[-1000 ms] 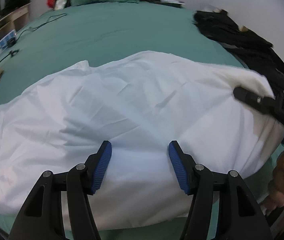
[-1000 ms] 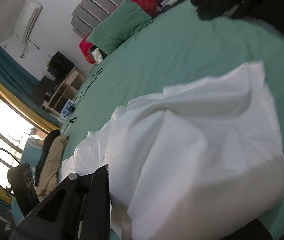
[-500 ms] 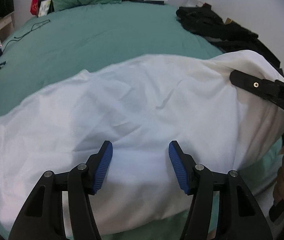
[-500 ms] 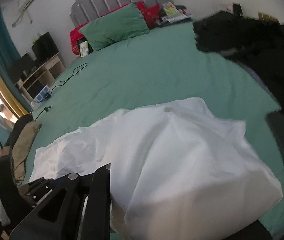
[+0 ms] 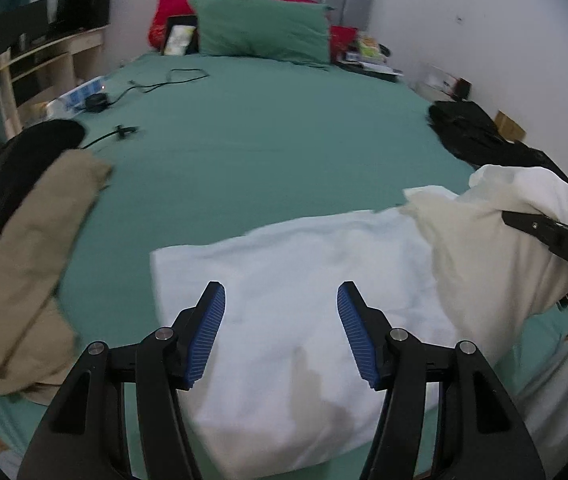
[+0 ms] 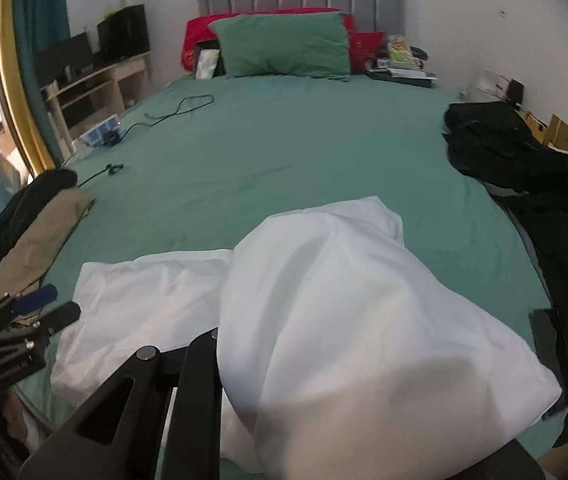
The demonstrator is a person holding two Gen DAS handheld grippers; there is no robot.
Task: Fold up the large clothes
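A large white garment (image 5: 304,288) lies on the green bed near its front edge. My left gripper (image 5: 282,334) is open and empty, its blue pads just above the garment's near part. My right gripper (image 5: 552,240) shows at the right of the left wrist view, shut on a raised fold of the white garment (image 6: 344,300). In the right wrist view the cloth drapes over the gripper and hides its fingertips. The left gripper also shows at the left edge of that view (image 6: 40,304).
A tan and black clothes pile (image 5: 24,240) lies at the bed's left edge. Black clothes (image 6: 524,168) lie along the right edge. A cable and power strip (image 5: 96,100) sit far left. A green pillow (image 5: 260,36) is at the headboard.
My right gripper has lifted the garment's right side and carried it leftward over the rest. The left gripper has drawn back and tilted up, so more of the bed shows.
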